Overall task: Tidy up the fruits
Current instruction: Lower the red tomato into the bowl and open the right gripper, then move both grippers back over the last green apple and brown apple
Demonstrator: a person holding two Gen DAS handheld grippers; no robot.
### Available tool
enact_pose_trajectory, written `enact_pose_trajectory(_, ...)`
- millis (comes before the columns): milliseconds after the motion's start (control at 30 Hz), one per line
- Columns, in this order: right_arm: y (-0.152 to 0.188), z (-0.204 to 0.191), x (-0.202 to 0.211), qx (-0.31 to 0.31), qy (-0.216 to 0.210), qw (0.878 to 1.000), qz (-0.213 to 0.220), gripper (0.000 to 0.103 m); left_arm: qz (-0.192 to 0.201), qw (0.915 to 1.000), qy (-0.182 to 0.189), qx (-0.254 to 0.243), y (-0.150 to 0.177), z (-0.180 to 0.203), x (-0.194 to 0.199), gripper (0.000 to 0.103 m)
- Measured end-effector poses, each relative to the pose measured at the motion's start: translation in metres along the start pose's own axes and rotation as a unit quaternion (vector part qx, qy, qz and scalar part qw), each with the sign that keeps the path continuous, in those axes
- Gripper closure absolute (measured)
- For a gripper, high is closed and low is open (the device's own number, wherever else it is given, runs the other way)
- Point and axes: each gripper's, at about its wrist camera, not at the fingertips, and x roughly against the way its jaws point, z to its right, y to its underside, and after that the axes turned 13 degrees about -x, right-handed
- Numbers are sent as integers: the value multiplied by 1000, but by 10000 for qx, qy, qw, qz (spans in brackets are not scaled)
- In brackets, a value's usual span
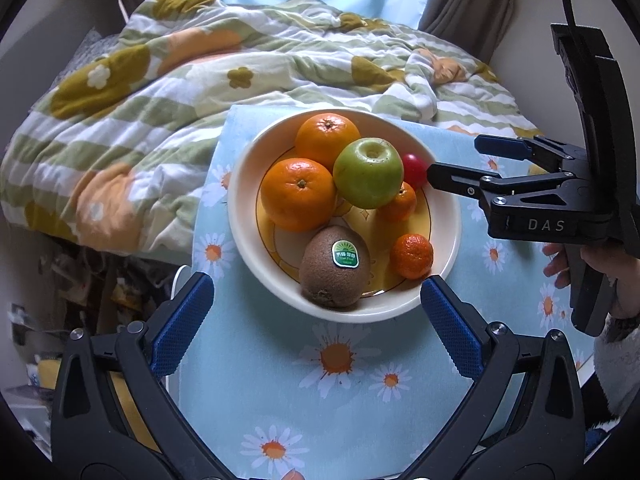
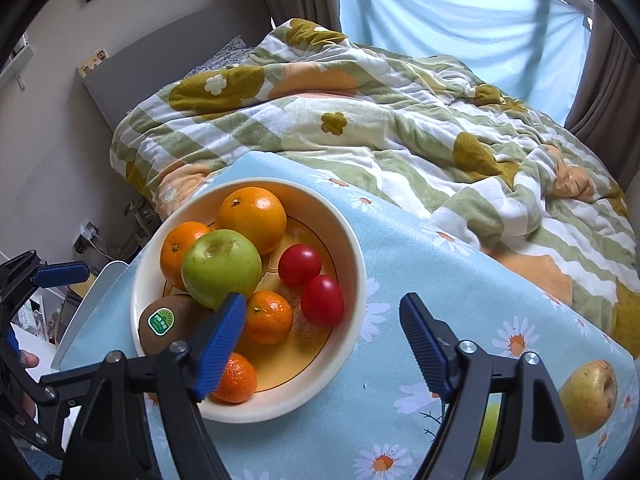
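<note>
Showing a cream bowl [image 1: 444, 240] of fruit on a counter [image 1: 360, 400] covered by a daisy-print cloth, with a rumpled bed [image 1: 140, 100] behind. The left claw [image 1: 316, 312] hangs spread wide and empty at the bowl's near rim; the right claw [image 2: 320, 340] is likewise spread and empty, one finger over the bowl, the other outside its rim.

Contents: two large oranges [image 1: 298, 194], a green apple [image 1: 368, 172] perched on top of them, a kiwi [image 1: 334, 266] with a sticker, two small mandarins [image 2: 269, 317], and two red tomatoes [image 2: 322, 300] side by side toward the right-hand wall of the bowl. A yellowish pear [image 2: 588, 398] lies on the cloth well apart from the bowl, at the right edge of the right wrist view; something yellow-green just beside it is hidden by the claw.

Handling, as judged: the pear is probably the piece left to gather; it looks firm and moderately heavy, with smooth skin that may slip, so it should be taken across its widest part. The tomatoes are likely thin-skinned and soft, needing a light squeeze. The apple rests unsteadily on the oranges and could roll if nudged. The kiwi's fuzzy skin should hold well.
</note>
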Motion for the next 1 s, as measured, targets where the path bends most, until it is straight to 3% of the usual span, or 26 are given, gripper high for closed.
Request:
enact_pose_trajectory(33, 1, 1, 3, -42, -2, 10000, 26, 10, 5, 10000, -3, -2, 1, -1, 1, 0)
enact_pose_trajectory(133, 4, 0, 11, -82, 70, 9999, 119, 3, 30, 10000, -32, -45, 2, -1, 7, 0)
enact_pose_trajectory(433, 14, -9, 63, -364, 2, 9982, 477, 3, 257, 9991, -54, -346, -5, 2, 41, 0)
enact_pose_trajectory(633, 26, -11, 103, -597, 269, 9957, 654, 2, 471, 9972, -11, -578, -16, 7, 59, 0)
enact_pose_trajectory(833, 44, 13, 140, -980, 691, 9890, 868, 2, 683, 9941, 45, -841, -33, 29, 69, 0)
enact_pose_trajectory(1000, 55, 49, 159, -1168, 704, 9874, 804, 2, 797, 9929, 148, -874, -44, 64, 73, 0)
